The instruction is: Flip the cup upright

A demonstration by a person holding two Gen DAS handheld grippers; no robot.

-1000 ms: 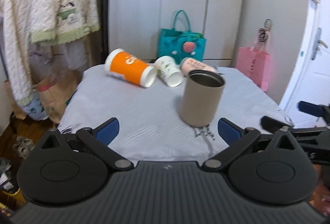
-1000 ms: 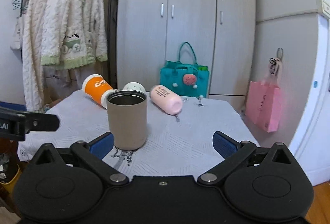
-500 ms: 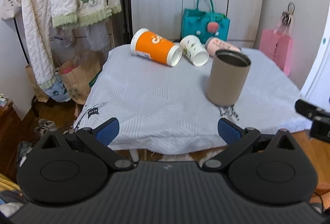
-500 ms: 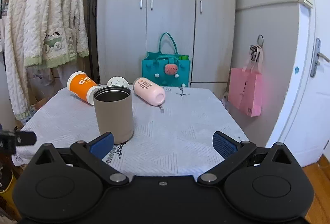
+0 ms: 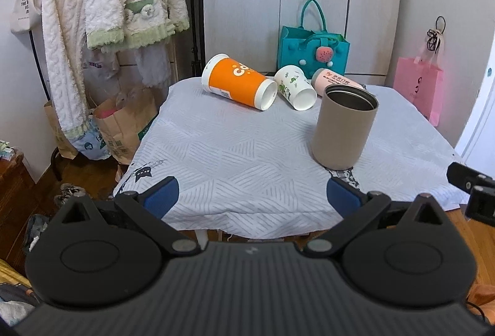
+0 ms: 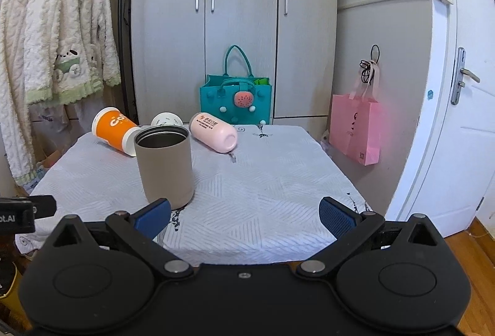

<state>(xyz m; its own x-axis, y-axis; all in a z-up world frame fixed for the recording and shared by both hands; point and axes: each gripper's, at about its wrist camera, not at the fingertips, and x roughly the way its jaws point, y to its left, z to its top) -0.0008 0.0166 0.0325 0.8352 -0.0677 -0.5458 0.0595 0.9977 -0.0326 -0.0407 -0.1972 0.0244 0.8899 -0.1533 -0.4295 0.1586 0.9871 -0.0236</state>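
From the left gripper [image 5: 253, 195], jaws spread wide and empty, the tan cup [image 5: 344, 125] stands upright near the table's [image 5: 216, 156] front right. Behind it the orange cup [image 5: 238, 81], white cup [image 5: 295, 86] and pink cup [image 5: 335, 79] lie on their sides.

From the right gripper [image 6: 244, 213], also wide and empty, the pink cup [image 6: 213, 132] lies clear of the others. The orange and white ones look like light, crushable paper; I'd grip mid-wall, gently. The pink looks stiffer and smooth, perhaps slippery.
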